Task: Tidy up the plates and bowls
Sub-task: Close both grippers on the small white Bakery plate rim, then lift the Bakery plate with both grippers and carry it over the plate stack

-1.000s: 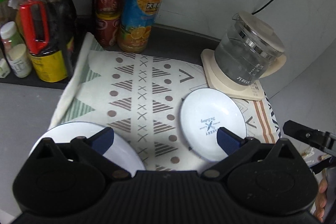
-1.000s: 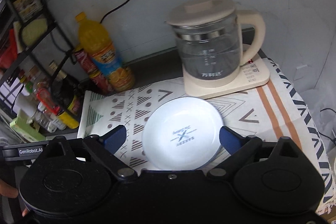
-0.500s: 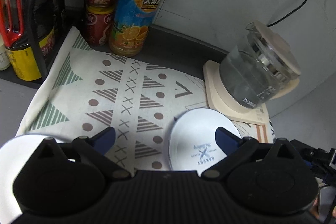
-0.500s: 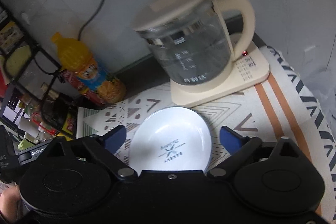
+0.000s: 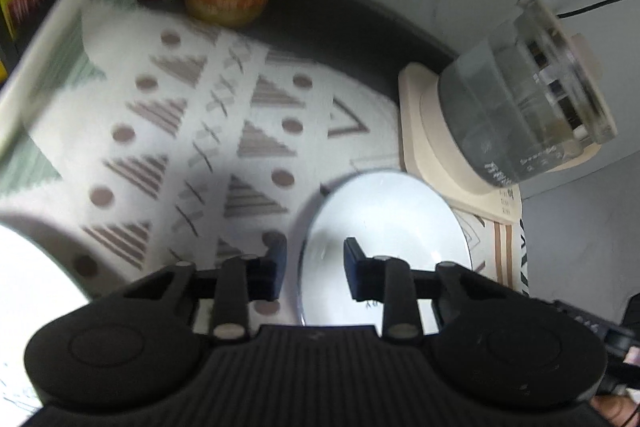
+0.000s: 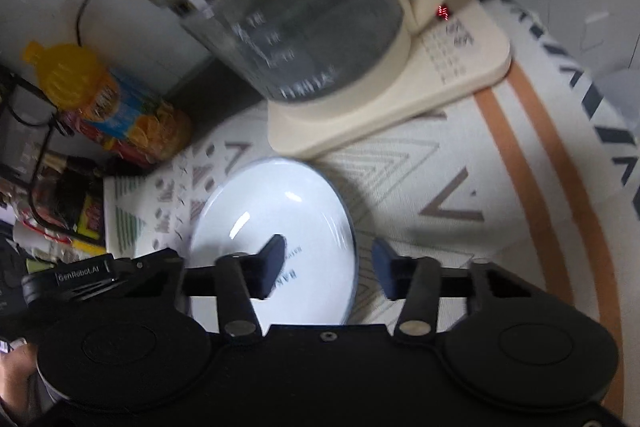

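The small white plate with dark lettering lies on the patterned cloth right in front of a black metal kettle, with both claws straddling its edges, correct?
Not quite: the kettle is clear glass with a cream handle and base, not black metal, as the right wrist view shows. The small white plate does lie on the patterned cloth before it, with both claws straddling its edges.

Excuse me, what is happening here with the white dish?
A person holds a gripper in each hand, and both work on the same small white plate lying on the patterned cloth beside the glass kettle. The left gripper straddles its left rim, the right gripper its right rim. Both sets of jaws have just been closing; a firm pinch is not clear yet.
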`<state>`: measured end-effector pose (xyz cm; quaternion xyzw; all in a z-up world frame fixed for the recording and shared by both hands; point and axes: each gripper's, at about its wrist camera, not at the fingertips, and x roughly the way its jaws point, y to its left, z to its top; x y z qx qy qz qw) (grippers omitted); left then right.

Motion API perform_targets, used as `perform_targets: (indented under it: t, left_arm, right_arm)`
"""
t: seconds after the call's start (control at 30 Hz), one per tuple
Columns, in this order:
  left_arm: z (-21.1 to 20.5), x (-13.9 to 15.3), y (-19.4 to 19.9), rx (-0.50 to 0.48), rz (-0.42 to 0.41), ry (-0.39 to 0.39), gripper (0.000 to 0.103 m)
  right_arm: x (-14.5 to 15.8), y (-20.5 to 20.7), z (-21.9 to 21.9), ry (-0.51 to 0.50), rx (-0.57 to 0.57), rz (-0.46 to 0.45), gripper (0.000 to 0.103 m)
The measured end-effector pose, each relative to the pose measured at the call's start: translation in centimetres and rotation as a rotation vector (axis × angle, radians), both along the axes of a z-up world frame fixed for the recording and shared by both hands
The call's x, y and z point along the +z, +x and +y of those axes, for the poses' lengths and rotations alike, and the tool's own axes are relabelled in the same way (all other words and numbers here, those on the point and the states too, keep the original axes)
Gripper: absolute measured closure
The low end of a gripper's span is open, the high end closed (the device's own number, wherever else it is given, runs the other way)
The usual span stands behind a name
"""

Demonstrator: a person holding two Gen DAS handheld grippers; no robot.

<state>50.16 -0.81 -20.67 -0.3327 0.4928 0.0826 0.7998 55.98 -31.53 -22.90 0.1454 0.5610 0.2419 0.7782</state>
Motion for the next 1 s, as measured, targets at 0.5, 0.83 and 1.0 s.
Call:
perform_targets:
  t: [0.5,0.83,1.0]
  left_arm:
    - [-0.7,-3.3,-0.4,-0.016,0.063,-0.067,0.097]
    - [-0.8,-2.9,-0.7,-0.036,0.031,-0.047,0.097]
    - [-0.8,-1.5,-1.0,-0.046,-0.014,-0.018,0.097]
  right_arm:
    - [-3.3,-0.2,1.2,-0.033,0.09,0.091,0.087]
    - [-2.5,-1.1,1.0,-0.021,0.091,0.016,0.092]
    - [-0.5,-1.7,1.4,-0.011,0.104,-0.059,0.092]
